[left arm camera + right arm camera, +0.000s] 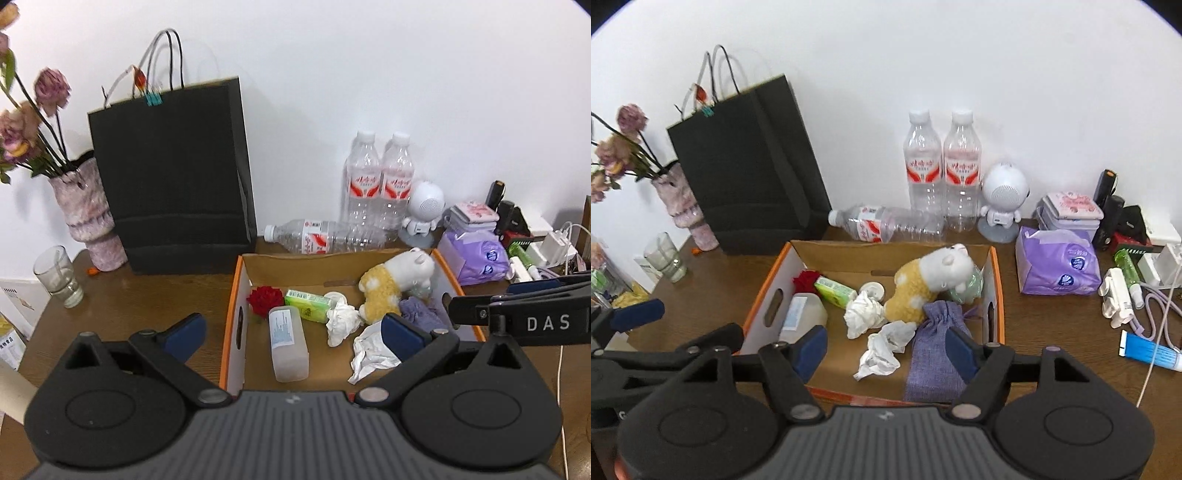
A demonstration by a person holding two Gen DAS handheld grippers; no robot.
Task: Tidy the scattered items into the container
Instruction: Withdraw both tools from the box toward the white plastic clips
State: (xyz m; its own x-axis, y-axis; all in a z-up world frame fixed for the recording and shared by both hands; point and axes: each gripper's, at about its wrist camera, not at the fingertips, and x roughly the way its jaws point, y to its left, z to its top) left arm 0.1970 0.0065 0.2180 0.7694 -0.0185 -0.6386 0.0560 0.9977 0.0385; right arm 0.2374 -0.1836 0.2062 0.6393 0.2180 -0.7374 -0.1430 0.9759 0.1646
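holding two tissues [879, 354]; three bottles [923, 162]

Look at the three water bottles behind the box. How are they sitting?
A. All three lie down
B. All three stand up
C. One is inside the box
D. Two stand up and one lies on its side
D: two water bottles stand side by side by the wall, and a third bottle lies on its side behind the cardboard box.

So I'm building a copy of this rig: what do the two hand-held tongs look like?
Both match: the left tongs and right tongs have black linkage arms with silver pivot bolts, blue pads on the fingers, round black hubs and a ribbed grey body. White "DAS" lettering marks the right tongs' side.
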